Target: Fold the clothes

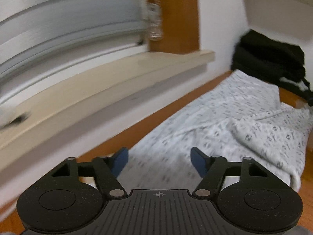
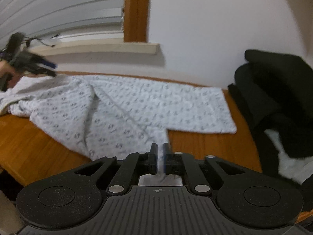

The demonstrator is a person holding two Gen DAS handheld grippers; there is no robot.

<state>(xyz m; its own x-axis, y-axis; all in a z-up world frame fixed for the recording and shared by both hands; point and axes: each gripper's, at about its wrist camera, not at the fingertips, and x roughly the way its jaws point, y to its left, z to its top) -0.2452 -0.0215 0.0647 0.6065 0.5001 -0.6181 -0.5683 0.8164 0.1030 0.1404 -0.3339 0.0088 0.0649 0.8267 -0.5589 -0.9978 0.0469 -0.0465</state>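
The garment (image 2: 125, 105) lies on the table (image 2: 39, 141), bag (image 2: 273, 98) at its right.

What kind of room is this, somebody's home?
Probably a room in a home. A patterned garment lies spread on a wooden table against a white wall, under a window with blinds and a sill, and a black bag sits beside it.

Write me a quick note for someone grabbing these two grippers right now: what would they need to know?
Left gripper: open, empty, above the patterned garment.
Right gripper: jaws nearly together, pinching the garment's near edge.
Garment: spread along the wooden table by the wall, its left end lapped over itself. A black bag sits beyond its right end.
Done: laid out, perhaps one fold begun.
Left: fold it down to a compact shape and neaten it.
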